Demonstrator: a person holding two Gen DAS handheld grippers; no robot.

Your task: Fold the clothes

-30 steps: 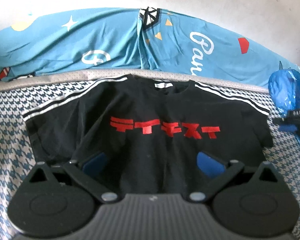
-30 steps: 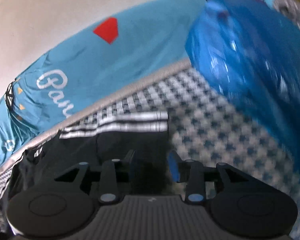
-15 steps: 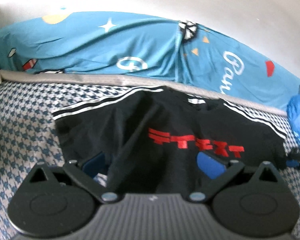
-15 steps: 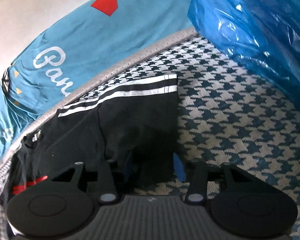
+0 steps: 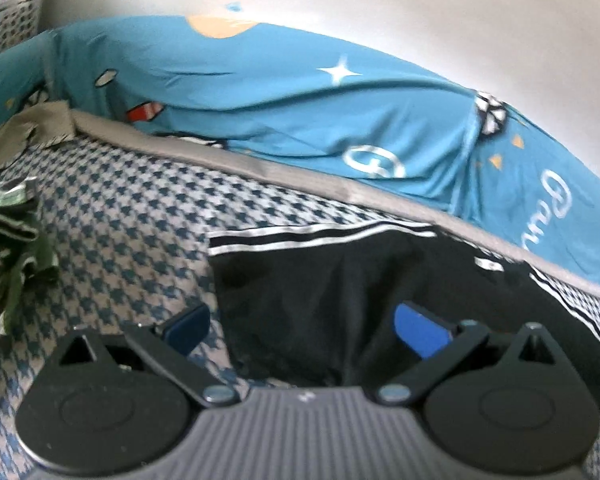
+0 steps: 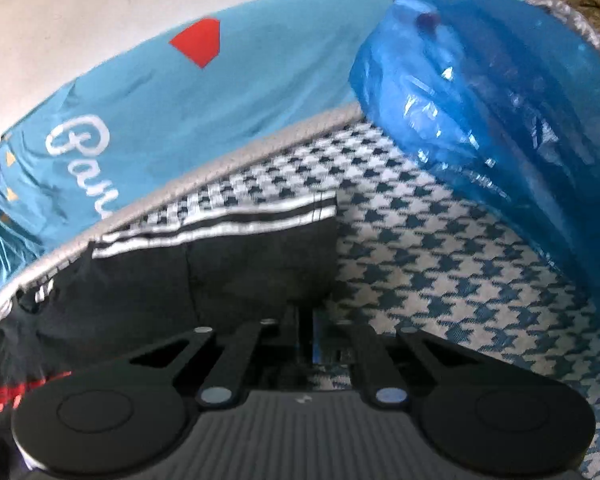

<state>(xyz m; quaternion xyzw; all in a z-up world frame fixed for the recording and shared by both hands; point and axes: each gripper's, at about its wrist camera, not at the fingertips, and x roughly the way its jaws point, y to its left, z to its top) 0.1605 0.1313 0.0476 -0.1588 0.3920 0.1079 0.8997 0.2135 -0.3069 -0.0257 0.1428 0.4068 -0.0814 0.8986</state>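
Sleeve pickup on the black shirt: right tongs pinched at one sleeve, left tongs spread over the other.

Right tongs (image 6: 306, 344): fingers drawn nearly together at the lower corner of the sleeve (image 6: 260, 268); cloth appears caught between them, though the contact itself is hidden under the linkage. Left tongs (image 5: 300, 324): wide apart, holding nothing, one pad (image 5: 186, 322) over the bed (image 5: 140, 216), the other pad (image 5: 418, 330) over black cloth, with the sleeve hem between them. Shirt (image 5: 340, 300) lies flat on the houndstooth bed, striped shoulders toward the blue bedding (image 5: 260, 100); red print shows at the edge of the right view. Judgement: sleeve fold-in step. Next move calls for the left tongs to close on their sleeve edge, then both sleeves go inward over the chest. Crumpled green cloth (image 5: 8, 240) and blue bag (image 6: 500, 100) lie apart.
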